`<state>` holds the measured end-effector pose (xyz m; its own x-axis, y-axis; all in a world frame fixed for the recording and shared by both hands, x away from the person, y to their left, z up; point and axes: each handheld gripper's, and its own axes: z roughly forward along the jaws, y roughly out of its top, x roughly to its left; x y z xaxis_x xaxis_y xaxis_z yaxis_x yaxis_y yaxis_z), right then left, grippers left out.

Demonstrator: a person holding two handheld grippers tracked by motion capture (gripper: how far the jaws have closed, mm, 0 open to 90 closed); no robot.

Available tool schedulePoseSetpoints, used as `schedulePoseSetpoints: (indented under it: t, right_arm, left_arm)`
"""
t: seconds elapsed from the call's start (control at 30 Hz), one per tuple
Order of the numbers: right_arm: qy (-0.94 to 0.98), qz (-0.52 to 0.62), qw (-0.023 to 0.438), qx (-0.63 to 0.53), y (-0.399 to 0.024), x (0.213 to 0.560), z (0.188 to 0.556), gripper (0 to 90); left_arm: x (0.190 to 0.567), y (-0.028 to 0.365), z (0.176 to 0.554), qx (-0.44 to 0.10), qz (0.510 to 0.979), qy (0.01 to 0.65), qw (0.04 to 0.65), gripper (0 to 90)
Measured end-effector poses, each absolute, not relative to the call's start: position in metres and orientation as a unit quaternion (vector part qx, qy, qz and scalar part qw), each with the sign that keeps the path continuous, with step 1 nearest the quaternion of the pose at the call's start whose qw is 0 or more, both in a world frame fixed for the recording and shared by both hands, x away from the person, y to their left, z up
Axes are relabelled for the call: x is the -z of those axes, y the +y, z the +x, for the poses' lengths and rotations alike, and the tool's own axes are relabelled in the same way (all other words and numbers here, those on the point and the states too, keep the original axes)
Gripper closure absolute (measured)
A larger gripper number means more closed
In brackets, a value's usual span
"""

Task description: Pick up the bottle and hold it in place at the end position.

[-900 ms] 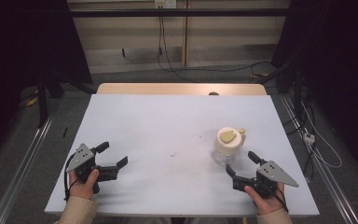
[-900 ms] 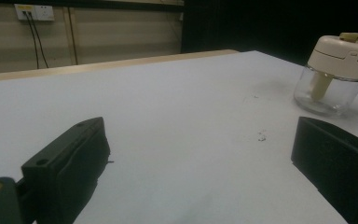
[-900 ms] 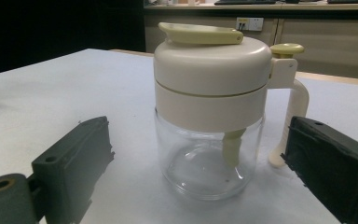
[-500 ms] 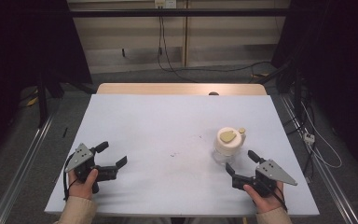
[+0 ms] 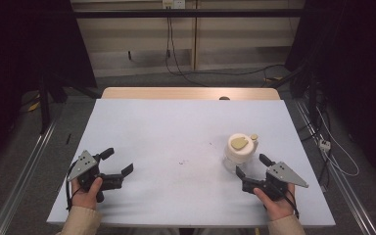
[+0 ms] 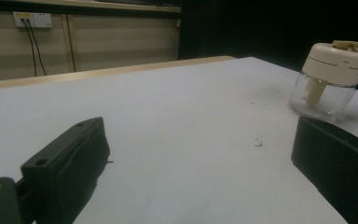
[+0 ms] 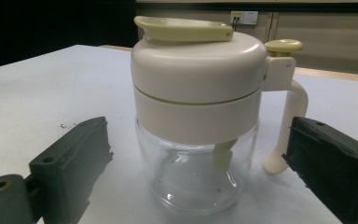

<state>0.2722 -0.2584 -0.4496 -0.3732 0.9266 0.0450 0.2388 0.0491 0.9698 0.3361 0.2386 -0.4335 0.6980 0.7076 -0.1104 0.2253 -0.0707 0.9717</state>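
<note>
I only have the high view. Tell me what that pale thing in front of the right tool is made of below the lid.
Observer: In the right gripper view, the jar has a clear glass body under a cream lid, and the glass looks empty.
Operator: Confirm whether the right tool is touching it.
Observer: The right tool is open; its jaws stand either side of the jar with a gap on both sides.
Operator: Report where the handle sits.
Observer: A cream handle hangs down the jar's side, just inside the jaw at the right of that view.
</note>
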Motion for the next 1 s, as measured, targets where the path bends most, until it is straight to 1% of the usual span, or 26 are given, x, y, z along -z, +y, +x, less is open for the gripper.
schedulePoseSetpoints:
  t: [0.43, 0.53, 0.67, 1.0]
  right_arm:
    - [0.645, 0.452, 0.335, -0.517, -0.248, 0.449, 0.288, 4.6]
    - [0.641, 0.459, 0.325, -0.522, -0.248, 0.449, 0.293, 3.6]
    - [0.637, 0.464, 0.326, -0.523, -0.249, 0.450, 0.297, 3.5]
    - [0.637, 0.475, 0.311, -0.522, -0.249, 0.451, 0.306, 3.1]
  left_arm:
    - [0.433, 0.238, 0.335, -0.206, 0.704, 0.326, 0.597, 3.2]
    - [0.434, 0.238, 0.335, -0.205, 0.705, 0.327, 0.595, 3.2]
    - [0.434, 0.237, 0.336, -0.205, 0.706, 0.326, 0.595, 3.2]
    - [0.434, 0.237, 0.335, -0.205, 0.706, 0.325, 0.595, 3.3]
